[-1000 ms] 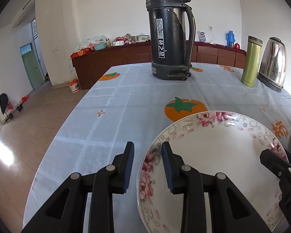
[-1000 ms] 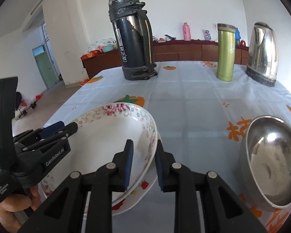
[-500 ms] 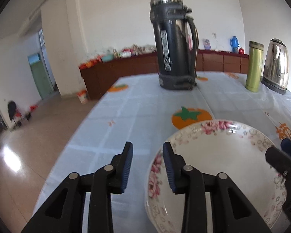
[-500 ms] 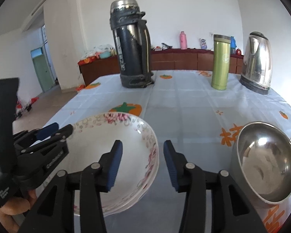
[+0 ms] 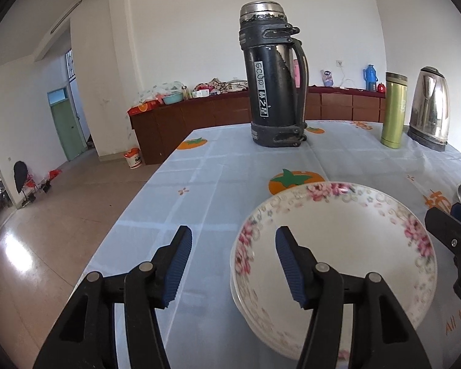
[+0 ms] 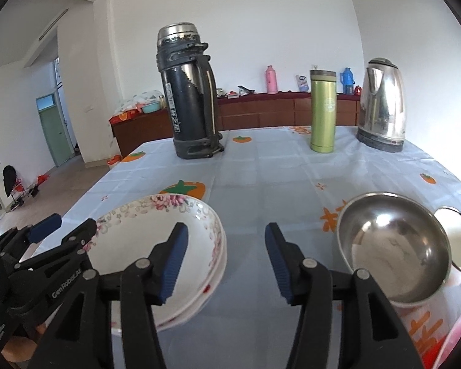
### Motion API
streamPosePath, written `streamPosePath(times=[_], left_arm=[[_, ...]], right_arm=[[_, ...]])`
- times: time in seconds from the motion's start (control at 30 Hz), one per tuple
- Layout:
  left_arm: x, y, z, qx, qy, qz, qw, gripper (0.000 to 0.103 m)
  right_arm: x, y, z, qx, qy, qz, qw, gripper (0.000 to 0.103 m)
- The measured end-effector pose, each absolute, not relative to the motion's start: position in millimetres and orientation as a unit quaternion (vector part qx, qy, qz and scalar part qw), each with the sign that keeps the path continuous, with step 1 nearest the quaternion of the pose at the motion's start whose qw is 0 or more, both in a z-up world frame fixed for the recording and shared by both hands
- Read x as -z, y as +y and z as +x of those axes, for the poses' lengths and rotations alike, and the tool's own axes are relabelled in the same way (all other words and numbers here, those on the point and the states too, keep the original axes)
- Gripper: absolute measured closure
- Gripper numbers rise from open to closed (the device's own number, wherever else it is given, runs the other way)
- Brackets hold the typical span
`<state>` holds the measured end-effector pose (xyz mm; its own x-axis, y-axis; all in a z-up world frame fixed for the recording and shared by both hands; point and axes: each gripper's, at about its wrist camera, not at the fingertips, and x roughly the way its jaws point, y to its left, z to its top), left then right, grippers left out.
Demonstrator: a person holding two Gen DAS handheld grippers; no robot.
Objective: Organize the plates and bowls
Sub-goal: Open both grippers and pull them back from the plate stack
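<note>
A white floral plate point(image 5: 347, 246) sits stacked on another floral plate on the table; it also shows in the right wrist view point(image 6: 156, 240). My left gripper point(image 5: 232, 264) is open and empty, astride the stack's left rim without touching it. My right gripper point(image 6: 226, 261) is open and empty, just right of the stack's right rim. A steel bowl point(image 6: 393, 246) sits on the table to the right of my right gripper, with a smaller steel dish point(image 6: 459, 240) behind its right edge.
A tall black thermos point(image 5: 272, 77), a green tumbler point(image 5: 393, 110) and a steel kettle point(image 5: 430, 107) stand at the table's far side. The table's left edge point(image 5: 132, 203) drops to the floor. A pink rim point(image 6: 458, 341) shows at the lower right.
Both grippers have opened and let go of the top floral plate, which now rests on the lower plate. Both grippers have pulled back a little.
</note>
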<state>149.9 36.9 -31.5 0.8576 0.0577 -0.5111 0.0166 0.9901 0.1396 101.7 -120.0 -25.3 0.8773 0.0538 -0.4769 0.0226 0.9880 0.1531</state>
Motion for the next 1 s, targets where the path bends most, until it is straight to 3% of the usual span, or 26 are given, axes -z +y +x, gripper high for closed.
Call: streamPosePath(times=[0.27,1.0], left_arm=[[32,29,126,0.001,0.266,0.068,0.962,0.044],[33,22,68,0.022,0.268,0.042,0.962,0.043]], right_arm=[[25,-120,78,-0.012,0.25,0.087,0.964,0.044],[28,-120,32,-0.016,0.259,0.085,0.962,0.044]])
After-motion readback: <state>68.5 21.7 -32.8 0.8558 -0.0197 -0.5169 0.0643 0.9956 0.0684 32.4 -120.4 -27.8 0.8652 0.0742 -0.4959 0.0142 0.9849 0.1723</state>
